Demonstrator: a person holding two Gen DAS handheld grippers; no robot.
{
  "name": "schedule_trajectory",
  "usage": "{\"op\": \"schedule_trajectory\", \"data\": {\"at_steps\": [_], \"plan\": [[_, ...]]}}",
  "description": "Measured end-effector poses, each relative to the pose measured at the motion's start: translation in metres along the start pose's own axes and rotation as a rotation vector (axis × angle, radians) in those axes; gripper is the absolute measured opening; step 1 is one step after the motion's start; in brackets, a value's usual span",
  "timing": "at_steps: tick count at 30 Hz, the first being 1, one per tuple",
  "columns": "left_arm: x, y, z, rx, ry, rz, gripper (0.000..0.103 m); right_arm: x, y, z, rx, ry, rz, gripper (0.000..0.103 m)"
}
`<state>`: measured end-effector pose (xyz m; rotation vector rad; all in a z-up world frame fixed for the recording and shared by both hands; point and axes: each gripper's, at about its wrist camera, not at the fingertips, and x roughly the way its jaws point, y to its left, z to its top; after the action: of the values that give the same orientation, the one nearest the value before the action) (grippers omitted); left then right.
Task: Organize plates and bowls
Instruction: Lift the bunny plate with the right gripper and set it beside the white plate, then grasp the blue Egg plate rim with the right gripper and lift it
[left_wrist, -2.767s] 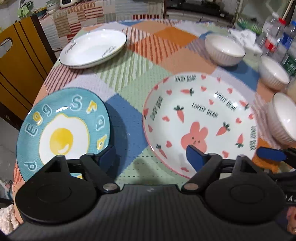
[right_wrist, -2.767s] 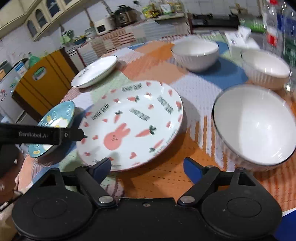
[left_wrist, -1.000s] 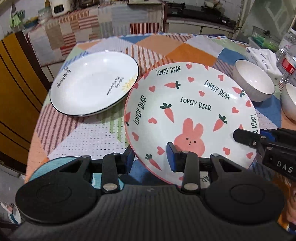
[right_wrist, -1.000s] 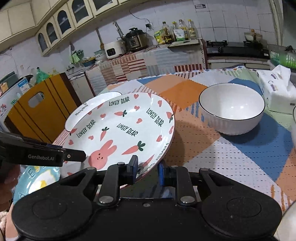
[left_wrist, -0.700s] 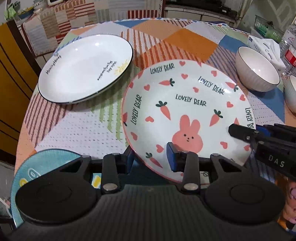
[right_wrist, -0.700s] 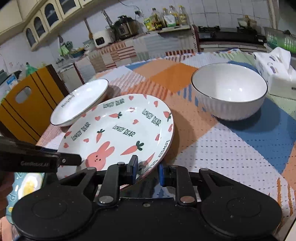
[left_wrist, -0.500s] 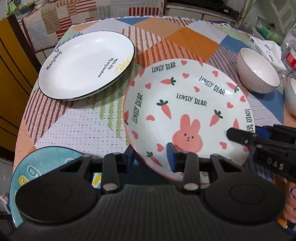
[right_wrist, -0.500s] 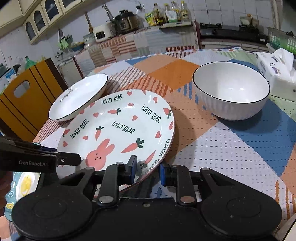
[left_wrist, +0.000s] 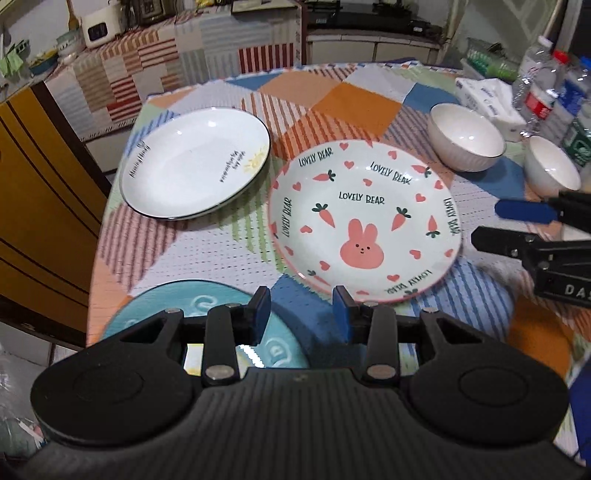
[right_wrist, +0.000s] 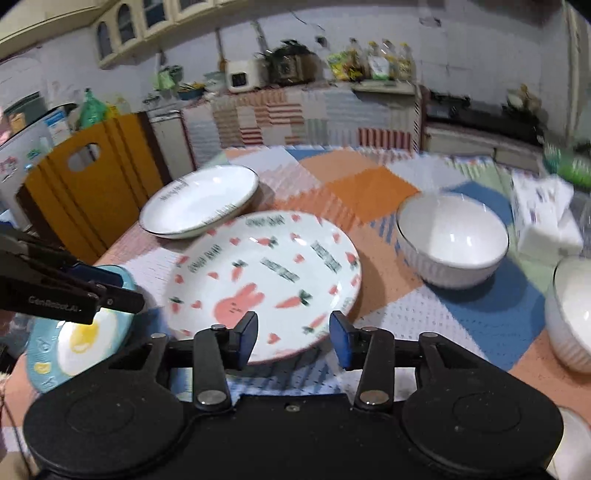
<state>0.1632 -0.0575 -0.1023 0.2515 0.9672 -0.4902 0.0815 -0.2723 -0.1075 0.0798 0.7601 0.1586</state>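
Observation:
The bunny plate (left_wrist: 364, 218) (right_wrist: 266, 280), white with carrots and hearts, lies flat on the patchwork tablecloth (left_wrist: 192, 258). My left gripper (left_wrist: 300, 308) hovers just short of the plate's near rim, fingers apart, with only cloth showing between them. My right gripper (right_wrist: 293, 334) is over the near rim with its jaws opening; the rim shows between the pads, which do not touch it. A white plate (left_wrist: 195, 166) (right_wrist: 199, 199) sits just left of the bunny plate. A blue egg plate (left_wrist: 207, 306) (right_wrist: 74, 339) lies nearest, partly hidden by the grippers.
Two white ribbed bowls (left_wrist: 465, 140) (left_wrist: 550, 170) stand to the right, also in the right wrist view (right_wrist: 450, 240) (right_wrist: 572, 314). A tissue pack (left_wrist: 487, 99) and water bottles (left_wrist: 543, 88) crowd the far right. A yellow chair (right_wrist: 92, 177) stands at the table's left edge.
The bunny plate, held up by both grippers before, now lies on the table beside the white plate. The right jaws have parted off its rim. Both grippers have drawn back and up.

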Motion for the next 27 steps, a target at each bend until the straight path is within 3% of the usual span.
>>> {"op": "schedule_trajectory", "data": {"at_steps": [3,13,17,21,24,27], "plan": [[-0.024,0.013,-0.005,0.009,-0.008,-0.009,0.036,-0.021,0.015,0.007,-0.076,-0.051,0.021,0.062],[-0.086,0.068,-0.034,0.028,0.0,0.012,0.042,-0.052,0.059,0.016,-0.179,-0.127,0.17,0.064],[-0.094,0.086,-0.047,0.05,0.011,0.039,0.049,-0.056,0.082,0.018,-0.219,-0.167,0.26,0.085],[-0.095,0.103,-0.058,0.069,0.005,0.102,0.049,-0.039,0.102,0.013,-0.221,-0.196,0.328,0.086],[-0.091,0.117,-0.067,0.068,0.018,0.087,0.049,-0.021,0.114,0.006,-0.205,-0.204,0.378,0.09],[-0.083,0.132,-0.079,0.059,0.028,0.076,0.05,-0.001,0.124,0.005,-0.205,-0.131,0.418,0.091]]}}
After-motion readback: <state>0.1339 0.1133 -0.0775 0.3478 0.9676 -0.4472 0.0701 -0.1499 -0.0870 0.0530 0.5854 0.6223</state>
